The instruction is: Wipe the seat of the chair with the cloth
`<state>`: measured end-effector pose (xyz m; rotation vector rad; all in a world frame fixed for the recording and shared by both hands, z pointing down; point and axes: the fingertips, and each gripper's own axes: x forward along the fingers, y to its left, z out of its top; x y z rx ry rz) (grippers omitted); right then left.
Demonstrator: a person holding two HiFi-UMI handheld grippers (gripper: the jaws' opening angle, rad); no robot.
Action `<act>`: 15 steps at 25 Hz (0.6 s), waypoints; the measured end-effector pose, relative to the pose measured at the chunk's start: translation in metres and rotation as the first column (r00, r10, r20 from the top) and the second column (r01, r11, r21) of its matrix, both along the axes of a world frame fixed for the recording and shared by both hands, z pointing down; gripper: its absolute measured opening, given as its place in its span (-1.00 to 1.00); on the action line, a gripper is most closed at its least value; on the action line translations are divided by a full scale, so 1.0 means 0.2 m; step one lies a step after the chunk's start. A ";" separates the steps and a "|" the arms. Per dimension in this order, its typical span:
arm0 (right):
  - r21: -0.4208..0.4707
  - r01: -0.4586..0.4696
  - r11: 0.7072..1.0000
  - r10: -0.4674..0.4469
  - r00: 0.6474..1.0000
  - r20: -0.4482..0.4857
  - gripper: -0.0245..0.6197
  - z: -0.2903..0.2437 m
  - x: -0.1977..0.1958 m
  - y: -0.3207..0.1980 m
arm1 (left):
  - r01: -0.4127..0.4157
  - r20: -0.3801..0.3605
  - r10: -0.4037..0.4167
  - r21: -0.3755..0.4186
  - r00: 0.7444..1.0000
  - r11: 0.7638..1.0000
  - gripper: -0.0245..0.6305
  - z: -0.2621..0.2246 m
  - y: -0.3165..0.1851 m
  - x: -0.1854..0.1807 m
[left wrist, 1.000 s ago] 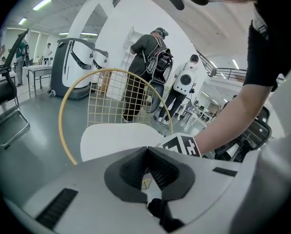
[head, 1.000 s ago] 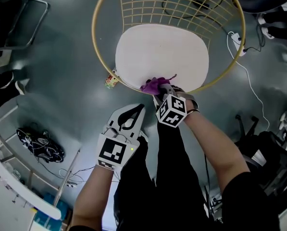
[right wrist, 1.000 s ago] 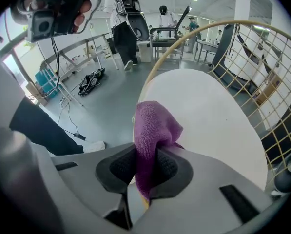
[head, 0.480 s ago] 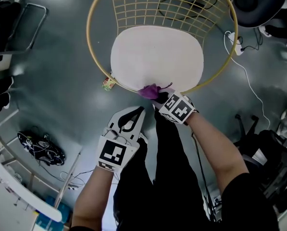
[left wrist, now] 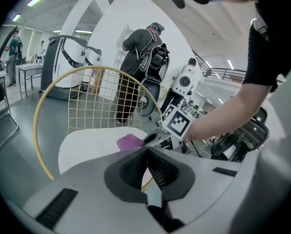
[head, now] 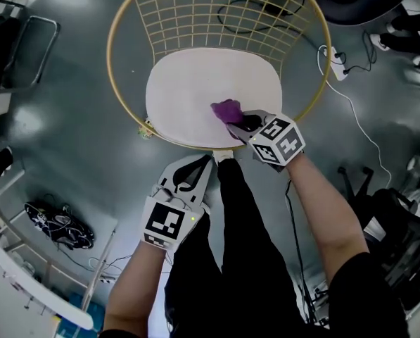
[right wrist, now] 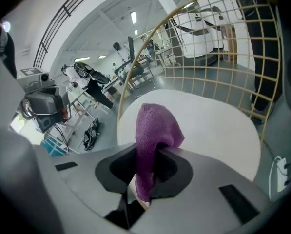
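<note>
On white seat (head: pixel 188 83), right tool (head: pixel 242 122) clamps purple cloth (head: pixel 227 109); left tool (head: pixel 205 160) closed, empty; grey floor (head: pixel 76 111) below.

Purple cloth (right wrist: pixel 152 145) pinched in R gripper (right wrist: pixel 144 172) jaws, over white seat (right wrist: pixel 213 126).

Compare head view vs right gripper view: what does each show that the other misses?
Head view only: the left gripper, shut, held just short of the chair's front rim. Right gripper view only: the right gripper jaws clamped on the purple cloth. Both: that cloth, the white seat and the gold wire backrest.
</note>
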<state>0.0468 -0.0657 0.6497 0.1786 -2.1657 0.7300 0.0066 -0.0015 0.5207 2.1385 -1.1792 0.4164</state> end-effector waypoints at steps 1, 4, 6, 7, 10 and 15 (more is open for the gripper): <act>0.034 0.000 0.999 0.000 1.000 -0.016 -0.71 0.01 0.02 -0.06 | -0.005 0.001 0.005 -0.001 1.000 1.000 -0.89 0.02 -0.02 0.01; 0.143 0.014 0.990 -0.003 0.997 -0.079 -0.71 0.03 0.06 -0.25 | -0.011 0.002 0.011 -0.001 1.000 1.000 -0.89 0.05 -0.09 0.03; 0.214 0.029 0.976 -0.002 0.992 -0.124 -0.71 -0.01 0.07 -0.40 | -0.011 0.000 0.011 0.002 1.000 1.000 -0.89 0.01 -0.17 0.02; 0.247 0.036 0.968 -0.001 0.990 -0.144 -0.71 -0.03 0.08 -0.47 | -0.012 0.000 0.012 0.002 1.000 1.000 -0.89 0.00 -0.21 0.02; 0.342 0.058 0.938 0.012 0.980 -0.199 -0.71 -0.04 0.09 -0.65 | -0.019 0.004 0.019 -0.001 1.000 1.000 -0.89 0.02 -0.30 0.01; 0.544 0.166 0.822 0.005 0.954 -0.299 -0.71 -0.06 0.08 -0.92 | -0.021 0.012 0.021 0.000 1.000 1.000 -0.89 0.07 -0.45 -0.01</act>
